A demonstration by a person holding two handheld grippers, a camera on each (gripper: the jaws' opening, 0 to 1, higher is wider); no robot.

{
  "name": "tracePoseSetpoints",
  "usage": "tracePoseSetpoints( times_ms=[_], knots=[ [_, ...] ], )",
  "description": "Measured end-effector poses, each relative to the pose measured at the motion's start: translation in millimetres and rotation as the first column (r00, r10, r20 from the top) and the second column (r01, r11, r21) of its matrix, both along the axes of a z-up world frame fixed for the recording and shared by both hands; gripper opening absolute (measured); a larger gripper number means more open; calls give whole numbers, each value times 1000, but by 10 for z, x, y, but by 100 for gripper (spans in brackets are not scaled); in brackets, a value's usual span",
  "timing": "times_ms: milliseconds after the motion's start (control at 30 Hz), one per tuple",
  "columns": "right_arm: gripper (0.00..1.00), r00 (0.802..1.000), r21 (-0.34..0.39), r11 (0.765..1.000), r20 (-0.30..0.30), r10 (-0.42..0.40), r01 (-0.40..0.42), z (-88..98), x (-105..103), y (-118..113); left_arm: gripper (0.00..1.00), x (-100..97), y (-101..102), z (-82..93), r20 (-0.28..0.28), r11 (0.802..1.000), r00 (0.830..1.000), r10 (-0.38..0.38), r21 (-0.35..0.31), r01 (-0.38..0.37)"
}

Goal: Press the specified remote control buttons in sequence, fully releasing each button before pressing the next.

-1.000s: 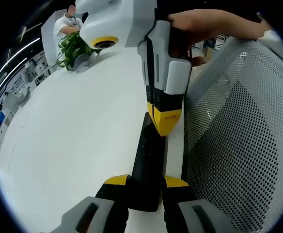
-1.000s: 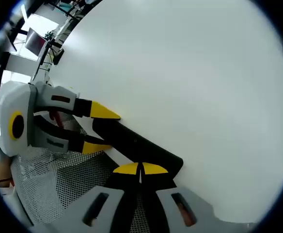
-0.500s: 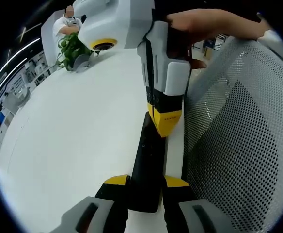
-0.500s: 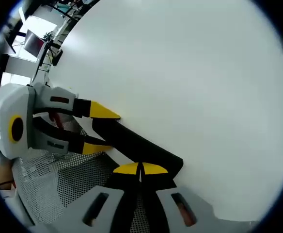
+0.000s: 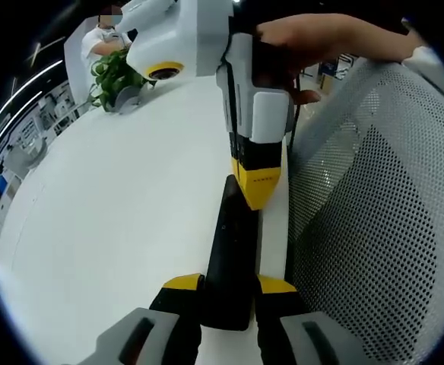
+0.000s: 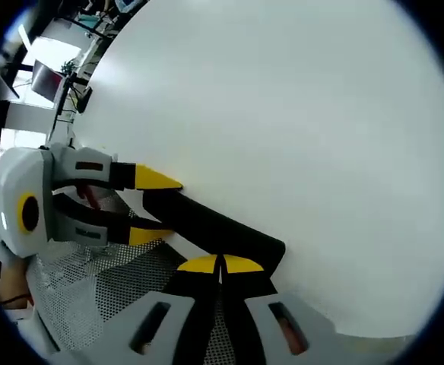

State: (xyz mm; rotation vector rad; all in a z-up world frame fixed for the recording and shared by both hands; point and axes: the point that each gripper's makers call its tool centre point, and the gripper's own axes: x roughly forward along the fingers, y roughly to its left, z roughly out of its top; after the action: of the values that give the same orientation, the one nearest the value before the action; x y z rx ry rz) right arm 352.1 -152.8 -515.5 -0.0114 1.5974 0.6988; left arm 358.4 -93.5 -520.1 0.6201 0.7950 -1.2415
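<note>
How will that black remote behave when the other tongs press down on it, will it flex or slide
The black remote looks like a stiff slab, so it probably won't flex. The left tongs clamp its near end, which should stop sliding. It lies flat on the white table, so the shut right tongs pressing down shouldn't tip it.

Right claw (image 5: 254, 186) slightly higher (marginally)

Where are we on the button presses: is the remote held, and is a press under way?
Done: the left gripper is shut on the black remote at the edge of the white table. In hand: the right gripper, jaws closed, has its tip at the remote's far end. Which buttons were pressed or remain cannot be read.
</note>
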Motion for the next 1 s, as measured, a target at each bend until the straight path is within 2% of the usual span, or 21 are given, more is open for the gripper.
tracePoseSetpoints(
  times_ms=[367,533,700,900,1000],
  knots=[
    [0,1000,-12,1000,-10,-26,25,7,1,-53,26,12,1,-4,-2,1000,1000,2,1,-2],
    [0,999,-35,999,26,18,-17,0,-6,-41,26,14,1,-4,-2,1000,1000,3,1,-3],
    [0,999,-45,999,33,7,-5,-6,-10,-43,26,14,-3,-3,-2,1000,1000,4,0,-4],
    [0,994,-77,994,71,88,-82,-2,-27,-33,26,10,-9,-2,-1,1000,1000,1,-1,-1],
    [0,996,-64,996,59,70,-66,2,-27,-48,26,8,-10,-1,-1,1000,1000,3,-2,-3]
  ],
)
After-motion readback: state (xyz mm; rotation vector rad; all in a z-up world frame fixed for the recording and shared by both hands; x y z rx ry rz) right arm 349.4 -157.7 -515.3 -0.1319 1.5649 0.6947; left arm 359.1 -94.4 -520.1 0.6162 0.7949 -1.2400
